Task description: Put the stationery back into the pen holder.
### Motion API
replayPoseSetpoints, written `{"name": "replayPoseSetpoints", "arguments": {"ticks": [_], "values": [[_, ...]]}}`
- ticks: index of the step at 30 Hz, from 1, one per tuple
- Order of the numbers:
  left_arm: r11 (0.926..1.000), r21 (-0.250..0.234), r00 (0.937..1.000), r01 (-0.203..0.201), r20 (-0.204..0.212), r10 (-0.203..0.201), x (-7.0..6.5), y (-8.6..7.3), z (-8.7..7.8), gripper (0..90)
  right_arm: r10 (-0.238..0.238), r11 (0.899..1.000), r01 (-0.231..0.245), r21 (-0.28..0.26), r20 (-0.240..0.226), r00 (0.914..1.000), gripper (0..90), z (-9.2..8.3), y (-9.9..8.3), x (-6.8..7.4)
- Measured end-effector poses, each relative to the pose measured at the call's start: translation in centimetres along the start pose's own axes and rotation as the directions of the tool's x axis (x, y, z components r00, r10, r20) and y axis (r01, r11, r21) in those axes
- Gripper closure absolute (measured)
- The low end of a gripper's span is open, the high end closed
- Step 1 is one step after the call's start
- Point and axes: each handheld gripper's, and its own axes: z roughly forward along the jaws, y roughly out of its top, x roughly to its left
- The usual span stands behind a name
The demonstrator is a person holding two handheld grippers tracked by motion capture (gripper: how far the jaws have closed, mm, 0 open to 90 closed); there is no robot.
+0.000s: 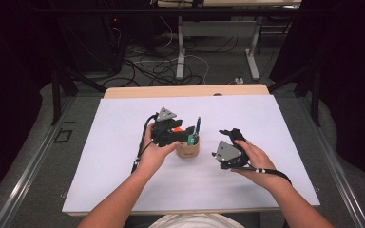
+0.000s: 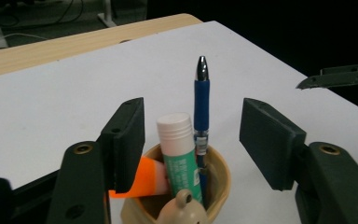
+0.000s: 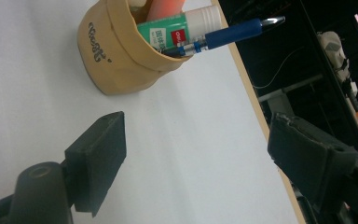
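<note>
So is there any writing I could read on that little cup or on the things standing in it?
Tan cup: dark cursive lettering on its side, too stylised and tilted to read.
Glue stick: green label with white characters and a red patch, too blurred to read; in the left gripper view its print is also too small.
Blue pen: no legible print.
Orange marker: no text visible.

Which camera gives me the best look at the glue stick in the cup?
The left gripper view: the glue stick stands upright, white cap and green label unobstructed. The right gripper view shows it sideways, part hidden by the blue pen. The high view shows a small green speck.
</note>
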Motion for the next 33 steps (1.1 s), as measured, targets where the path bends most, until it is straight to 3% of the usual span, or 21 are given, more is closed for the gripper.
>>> {"name": "replayPoseSetpoints", "arguments": {"ticks": [5, 8, 13, 17, 24, 28, 29, 33], "values": [[0.9999, 0.008, 0.9998, -0.012, -0.014, 0.012, 0.8, -0.1, -0.9, 35.7, 0.067, 0.998, -0.066, 0.007, -0.013, 0.9977, 17.1, 0.1, -0.4, -0.3], [1.0000, -0.002, 0.9995, -0.006, -0.030, 0.006, 1.4, -0.3, -1.5, 33.9, 0.125, 0.992, -0.125, 0.011, -0.026, 0.9918, 16.7, 0.3, -0.8, -0.6], [1.0000, -0.008, 0.9985, 0.001, -0.054, -0.002, 2.6, -0.8, -2.3, 31.5, 0.252, 0.968, -0.251, 0.014, -0.034, 0.9672, 16.5, 0.4, -1.7, -1.3], [0.9999, -0.004, 0.9969, 0.011, -0.077, -0.012, 3.6, -1.3, -2.9, 28.7, 0.353, 0.936, -0.353, 0.015, -0.040, 0.9347, 16.5, 0.4, -2.4, -1.9], [0.9986, 0.005, 0.9893, 0.052, -0.137, -0.051, 5.3, -2.6, -3.7, 25.6, 0.519, 0.854, -0.520, 0.007, -0.040, 0.8536, 16.3, 0.6, -3.6, -2.6], [0.9981, 0.003, 0.9830, 0.062, -0.174, -0.060, 6.2, -3.3, -4.2, 25.2, 0.617, 0.787, -0.617, 0.014, -0.039, 0.7857, 14.8, 0.7, -4.5, -2.9], [0.9975, 0.001, 0.9803, 0.071, -0.185, -0.069, 6.4, -3.5, -4.3, 25.1, 0.634, 0.774, -0.633, 0.021, -0.037, 0.7728, 14.6, 0.8, -4.7, -2.9], [0.9946, -0.008, 0.9707, 0.103, -0.218, -0.102, 7.4, -4.1, -5.0, 24.2, 0.716, 0.698, -0.716, 0.032, -0.032, 0.6970, 12.5, 1.0, -5.7, -3.1]]}}
